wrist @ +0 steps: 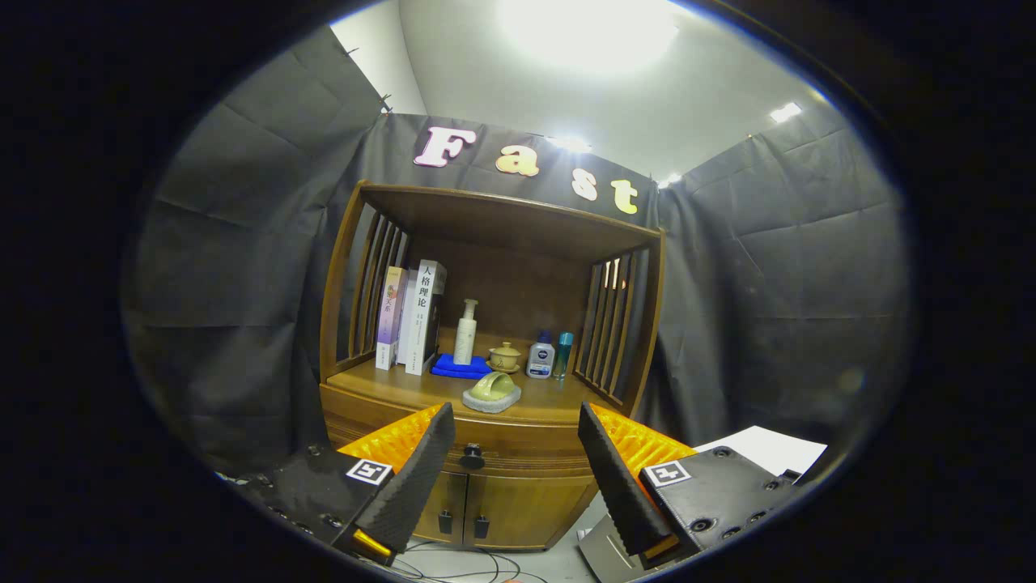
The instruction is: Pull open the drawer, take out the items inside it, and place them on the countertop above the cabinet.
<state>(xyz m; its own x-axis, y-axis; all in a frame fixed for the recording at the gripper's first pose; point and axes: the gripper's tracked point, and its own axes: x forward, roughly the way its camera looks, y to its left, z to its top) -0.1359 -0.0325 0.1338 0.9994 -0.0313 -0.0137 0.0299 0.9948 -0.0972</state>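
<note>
Gripper [518, 453] wide open, empty; drawer [518, 453] closed ahead, its knob [472, 458] centred between fingers—any grip should close squarely on it.

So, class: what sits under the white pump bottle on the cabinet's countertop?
A folded blue cloth lies under the white pump bottle, and the countertop is beneath both. How much of the bottle's base rests on it is hidden. The open gripper is short of the drawer knob.

books [410, 316] | pump bottle [465, 332] | blue cloth [458, 368] | lidded cup [506, 356] | two small bottles [541, 359]
</note>
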